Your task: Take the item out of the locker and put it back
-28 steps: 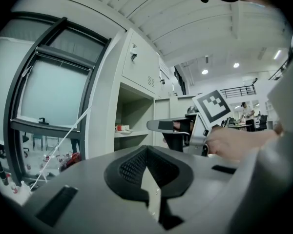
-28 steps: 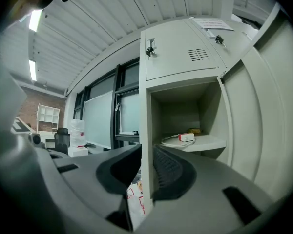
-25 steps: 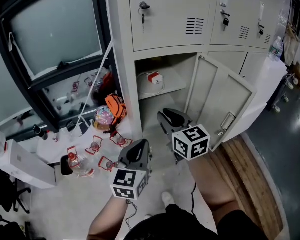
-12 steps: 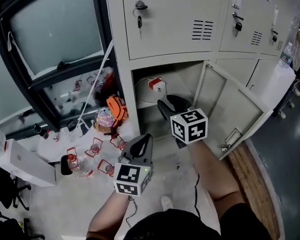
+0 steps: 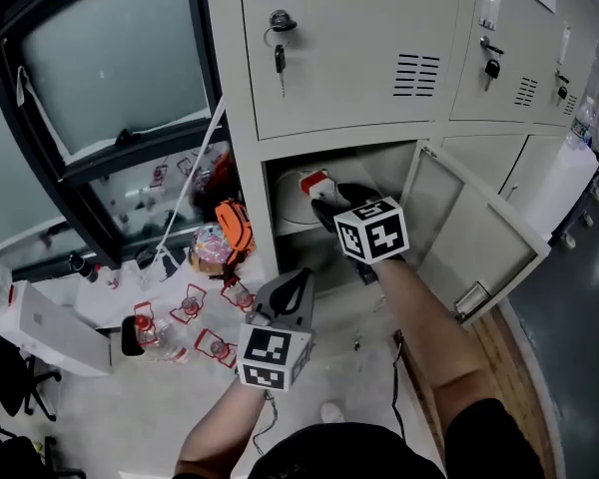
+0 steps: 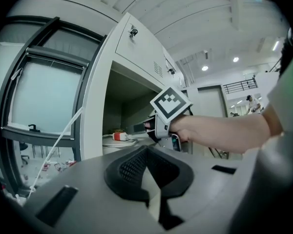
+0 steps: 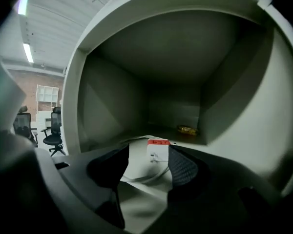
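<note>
The item is a white charger with a red top (image 5: 314,181) on the shelf of the open locker (image 5: 270,193), with a white cable coiled around it. My right gripper (image 5: 329,200) reaches into the locker mouth; its jaws have just been opening and stand open. In the right gripper view the charger (image 7: 157,150) shows between the fingertips, a little ahead and not pressed. My left gripper (image 5: 290,289) hangs lower, outside the locker, jaws together and empty. The left gripper view shows the right gripper (image 6: 141,127) pointing at the charger (image 6: 119,136).
The locker door (image 5: 479,238) stands open to the right. A small yellowish thing (image 7: 187,129) lies at the back of the compartment. Left of the locker the floor holds an orange object (image 5: 232,223), bottles (image 5: 155,332) and a white box (image 5: 50,332) below a window (image 5: 100,58).
The right gripper has moved forward into the locker opening, close to the charger. The left gripper has followed a little toward the locker. The view has drawn nearer to the locker.
</note>
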{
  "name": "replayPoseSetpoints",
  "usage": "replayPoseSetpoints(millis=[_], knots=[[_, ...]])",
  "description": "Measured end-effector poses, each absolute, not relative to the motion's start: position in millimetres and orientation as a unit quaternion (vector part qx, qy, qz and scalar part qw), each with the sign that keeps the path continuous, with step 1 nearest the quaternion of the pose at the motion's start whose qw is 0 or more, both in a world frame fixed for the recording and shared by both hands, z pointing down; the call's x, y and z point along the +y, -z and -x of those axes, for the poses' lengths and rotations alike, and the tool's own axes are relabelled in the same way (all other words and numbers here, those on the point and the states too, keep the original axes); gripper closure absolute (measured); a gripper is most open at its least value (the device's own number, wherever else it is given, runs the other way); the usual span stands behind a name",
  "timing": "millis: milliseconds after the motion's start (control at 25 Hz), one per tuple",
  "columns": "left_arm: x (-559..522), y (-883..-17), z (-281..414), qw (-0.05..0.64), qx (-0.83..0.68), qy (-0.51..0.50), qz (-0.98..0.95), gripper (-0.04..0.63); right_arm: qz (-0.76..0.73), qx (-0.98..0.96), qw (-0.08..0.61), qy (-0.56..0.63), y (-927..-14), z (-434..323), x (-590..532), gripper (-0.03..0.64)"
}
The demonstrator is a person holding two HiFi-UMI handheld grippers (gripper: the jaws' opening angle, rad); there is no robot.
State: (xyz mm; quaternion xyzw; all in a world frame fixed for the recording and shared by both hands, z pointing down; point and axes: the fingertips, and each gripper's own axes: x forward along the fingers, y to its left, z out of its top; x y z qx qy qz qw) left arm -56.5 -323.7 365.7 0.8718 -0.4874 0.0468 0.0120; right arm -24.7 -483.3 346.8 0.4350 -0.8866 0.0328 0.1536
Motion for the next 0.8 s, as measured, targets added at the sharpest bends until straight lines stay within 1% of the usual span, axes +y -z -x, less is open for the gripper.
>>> replayPoseSetpoints(millis=[200, 480, 680, 800], knots=[[-337, -364, 58, 0.009, -0.491, -0.041, -0.870, 0.592, -0.433, -0.880, 0.191, -0.034, -356, 26, -504, 0.359], [-350, -367, 58, 0.017, -0.489, -0.043, -0.871, 0.592, -0.427, -0.875, 0.223, -0.048, -359, 27, -523, 0.330], [-356, -366, 57, 0.020, -0.485, -0.045, -0.873, 0.592, -0.412, -0.867, 0.270, -0.072, -368, 31, -525, 0.313], [-358, -362, 55, 0.014, -0.483, -0.037, -0.875, 0.592, -0.406, -0.864, 0.291, -0.067, -369, 34, -525, 0.301]])
